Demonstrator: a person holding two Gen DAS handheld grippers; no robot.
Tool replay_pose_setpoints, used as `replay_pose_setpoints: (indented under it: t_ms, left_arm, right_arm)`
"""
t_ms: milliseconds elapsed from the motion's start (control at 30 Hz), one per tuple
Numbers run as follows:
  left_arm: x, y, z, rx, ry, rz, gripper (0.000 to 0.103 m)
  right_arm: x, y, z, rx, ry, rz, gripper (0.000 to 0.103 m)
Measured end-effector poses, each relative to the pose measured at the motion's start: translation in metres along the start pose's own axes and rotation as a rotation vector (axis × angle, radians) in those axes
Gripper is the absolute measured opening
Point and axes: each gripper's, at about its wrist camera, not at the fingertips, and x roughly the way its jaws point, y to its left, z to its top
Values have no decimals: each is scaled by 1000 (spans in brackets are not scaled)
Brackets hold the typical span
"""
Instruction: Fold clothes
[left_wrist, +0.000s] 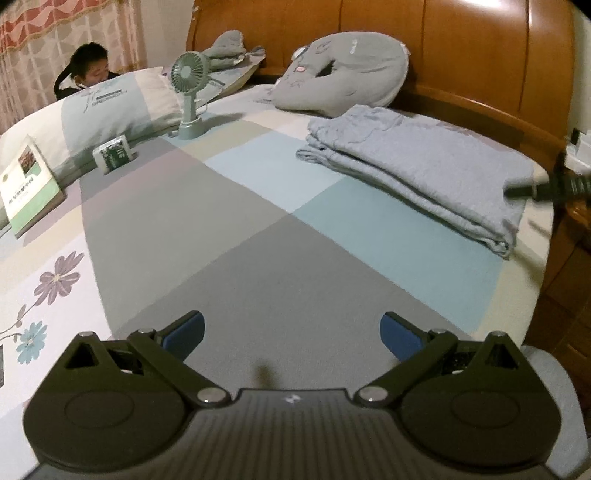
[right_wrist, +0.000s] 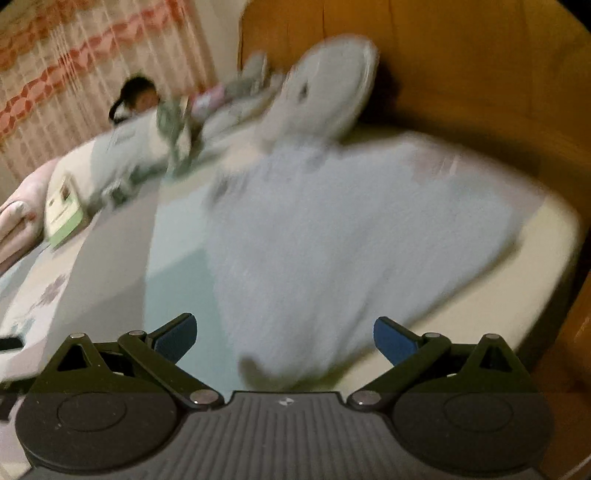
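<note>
A pale grey-blue garment (left_wrist: 417, 166) lies folded in several layers on the bed's right side, near the wooden headboard. My left gripper (left_wrist: 293, 336) hovers open over the bare patchwork sheet, well short of the garment and to its left, with nothing between its blue pads. The right gripper's tip (left_wrist: 532, 191) shows at the garment's right edge in the left wrist view. In the blurred right wrist view, the garment (right_wrist: 351, 236) fills the middle, and my right gripper (right_wrist: 284, 338) stands open with the garment's near corner just ahead of its fingers.
A grey cushion (left_wrist: 343, 74) leans on the headboard (left_wrist: 461, 48). A small green fan (left_wrist: 190, 92), a small packet (left_wrist: 114, 153) and a book (left_wrist: 27, 184) sit at the left by a pillow (left_wrist: 110, 107). A person (left_wrist: 92, 66) is behind the pillow. The bed's edge (left_wrist: 543, 258) drops off at right.
</note>
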Motion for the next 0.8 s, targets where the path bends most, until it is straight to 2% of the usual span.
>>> replay_pose_setpoints:
  t_ms: [133,267,333,400,467,600,700,800]
  left_arm:
    - [-1,-6,-2,19,1,5,101]
    - [-4,-7,-5,47,-2,16,101]
    - [-3,-6,-6,44,2,22,101]
    - [-1,-2,-7,36,10,24,101]
    - [1,1,-8,33,13,29,101]
    - [6,4,-7,8,14,31,101]
    - [3,4,-9,3,3,26,101]
    - [0,4,-12,14,-8,28,101]
  right_arm:
    - [17,-14,16,-62,-26,-81,103]
    - [73,-44,33,-74,58,-142,103]
    - [101,-61,30,-49,147,-155,103]
    - [113,-68,27,-38,176,-165,103]
    - [108,-64,36,-47,192,-166,103]
    - [103,-48,62,-55,145,-97,103]
    - [126,-33,82,-94,152,-97,103]
    - [159,-29,85,-121,197,-151,103]
